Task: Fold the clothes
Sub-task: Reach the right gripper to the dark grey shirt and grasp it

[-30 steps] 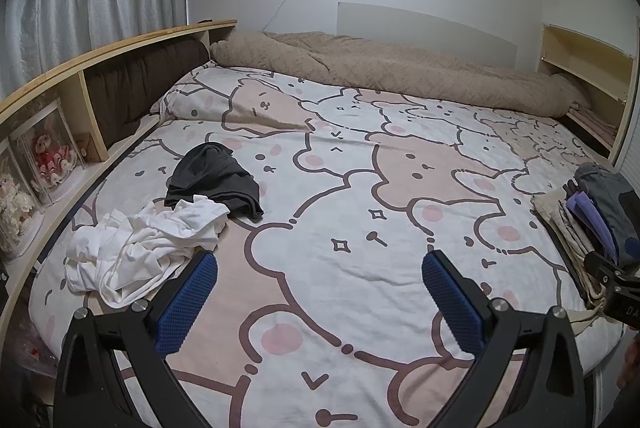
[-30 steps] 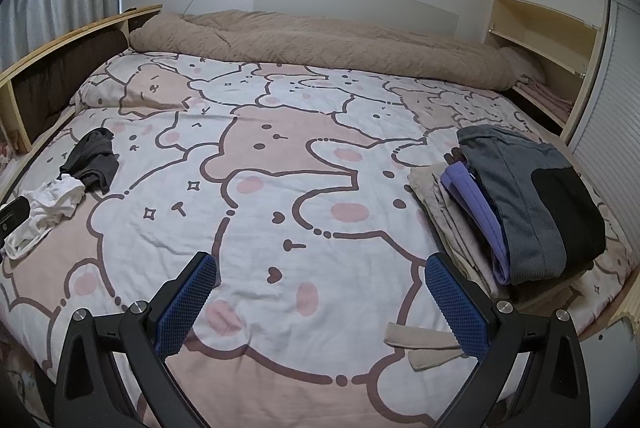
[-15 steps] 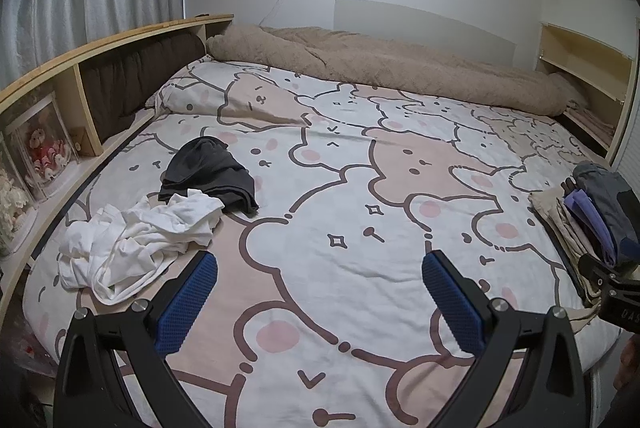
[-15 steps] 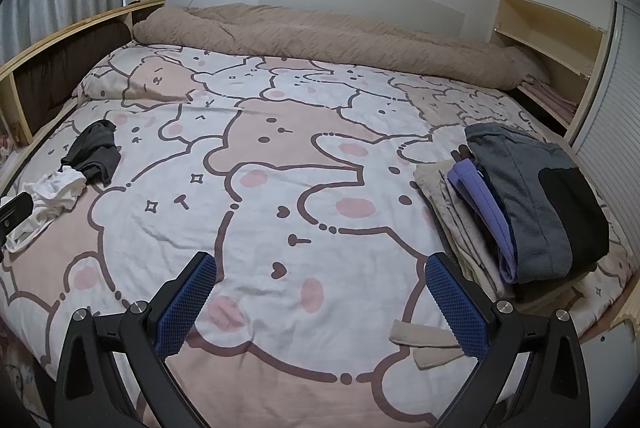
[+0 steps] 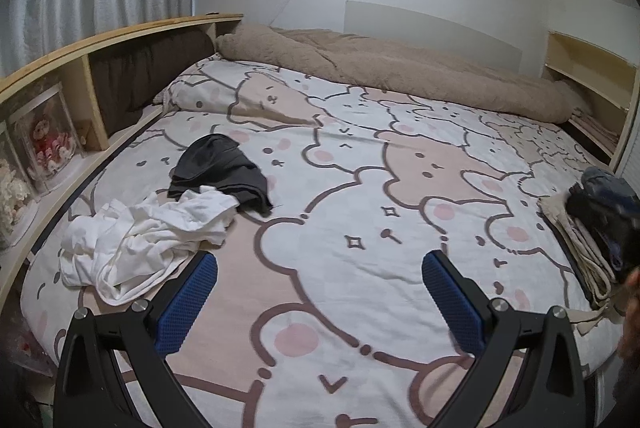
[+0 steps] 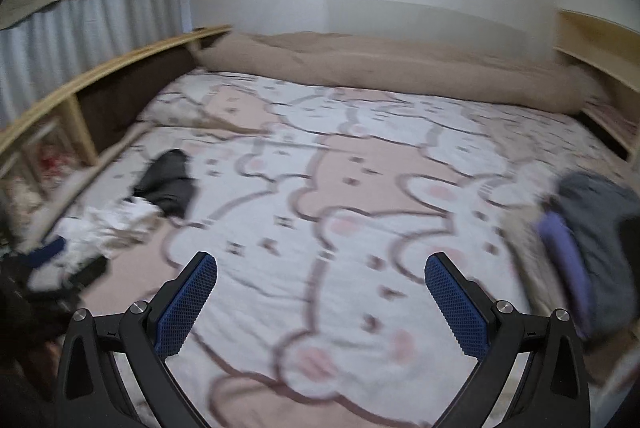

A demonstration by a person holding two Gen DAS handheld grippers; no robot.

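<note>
Both tongs, left tongs (image 5: pixel 319 302) and right tongs (image 6: pixel 320 302), wide, empty. Risk: white garment (image 5: pixel 144 240) at left overlaps dark garment (image 5: pixel 218 170); grab drags both.

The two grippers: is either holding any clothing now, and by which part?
Nothing is held. The left gripper and right gripper are both open and empty above the bed.

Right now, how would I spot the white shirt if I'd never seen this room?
Find the big bed with the cartoon bear cover, then look at its left side beside the wooden shelf. The white shirt lies there in a crumpled heap. A dark garment touches its far edge, but the shirt alone is bright white.
</note>
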